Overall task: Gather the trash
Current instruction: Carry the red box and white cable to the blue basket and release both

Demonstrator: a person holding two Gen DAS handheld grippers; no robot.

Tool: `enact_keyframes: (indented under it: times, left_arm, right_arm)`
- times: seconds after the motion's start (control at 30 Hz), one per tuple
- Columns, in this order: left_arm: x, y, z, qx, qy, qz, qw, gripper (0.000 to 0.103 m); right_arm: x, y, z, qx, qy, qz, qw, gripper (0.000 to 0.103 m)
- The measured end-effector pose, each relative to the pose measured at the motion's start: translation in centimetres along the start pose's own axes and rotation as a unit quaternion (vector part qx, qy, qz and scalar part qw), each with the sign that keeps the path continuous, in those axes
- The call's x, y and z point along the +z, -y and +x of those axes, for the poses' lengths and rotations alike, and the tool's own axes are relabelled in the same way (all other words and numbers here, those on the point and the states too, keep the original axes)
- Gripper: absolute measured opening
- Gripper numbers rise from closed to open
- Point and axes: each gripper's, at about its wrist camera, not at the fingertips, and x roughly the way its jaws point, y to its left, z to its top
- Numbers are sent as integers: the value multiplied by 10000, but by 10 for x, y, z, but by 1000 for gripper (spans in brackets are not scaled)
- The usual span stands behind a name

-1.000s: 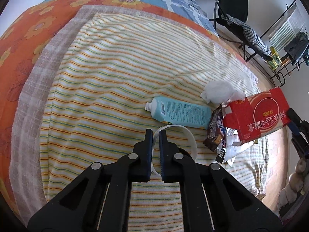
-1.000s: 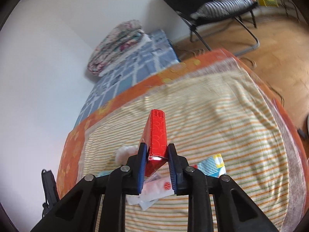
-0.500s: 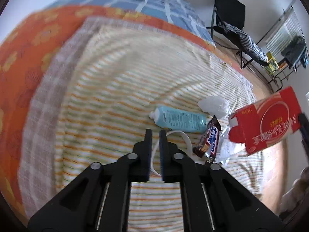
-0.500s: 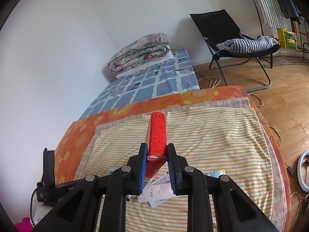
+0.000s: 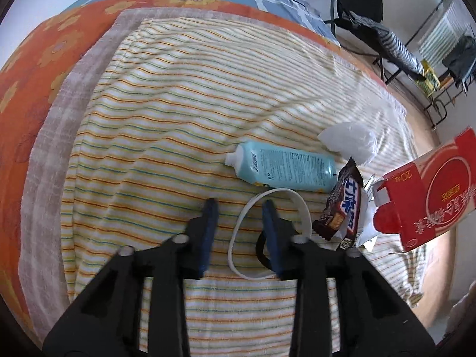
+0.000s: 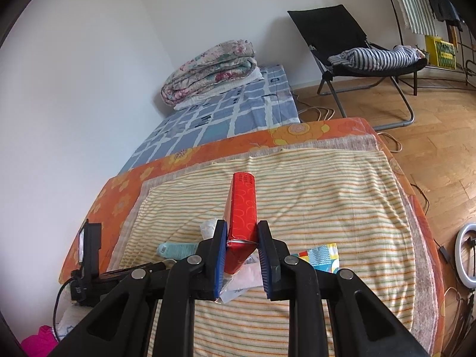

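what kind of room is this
Most likely a bedroom in a home: a low bed under a striped cover, a folded quilt at its far end, and a black folding chair on wooden flooring.

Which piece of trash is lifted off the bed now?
The red carton, pinched in the right gripper. The blue tube, wrapper and white ring lie on the bedcover.

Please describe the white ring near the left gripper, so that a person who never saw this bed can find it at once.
On the striped blanket that covers the bed, find the light blue bottle lying on its side. Just in front of it lies the white ring, a thin flat band forming an open loop, with the left gripper opening around its near-left part. Its neighbours are solid or printed; it is plain and hollow.
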Motion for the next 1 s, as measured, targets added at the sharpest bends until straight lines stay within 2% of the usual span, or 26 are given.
enact_keyframes:
  times: [0.03, 0.07, 0.13, 0.17, 0.23, 0.4, 0.63, 0.8, 1.0]
  left_arm:
    - [-2, 5, 1, 122, 77, 161, 9998, 20]
    - [-3, 9, 2, 200, 119, 291, 9993, 7]
    - [-4, 14, 3, 207, 126, 417, 9988, 4]
    - [-3, 12, 2, 37, 97, 295, 9995, 1]
    - [-2, 9, -3, -404, 14, 61, 9992, 1]
    - [-4, 19, -24, -933, 54, 72, 9956, 1]
    - [-9, 33, -44, -1271, 30, 150, 9918, 1]
    - [-19, 35, -60, -1210, 110, 325, 9921, 1]
    - [-31, 23, -82, -957, 319, 407, 9941, 1]
  right_arm:
    - [0, 0, 0, -3, -13, -3, 10000, 19]
    - [-1, 1, 0, -9, -20, -11, 10000, 19]
    - [-2, 1, 1, -26, -35, -21, 10000, 19]
    - [-2, 1, 0, -33, -38, -18, 10000, 19]
    - [-2, 2, 0, -37, -38, -4, 10000, 19]
    - [-1, 4, -4, -64, 7, 14, 10000, 19]
    - [-5, 0, -13, -84, 53, -19, 9999, 19]
    - [-11, -6, -26, -52, 85, -102, 9999, 19]
    - [-18, -16, -46, -43, 184, -302, 9994, 19]
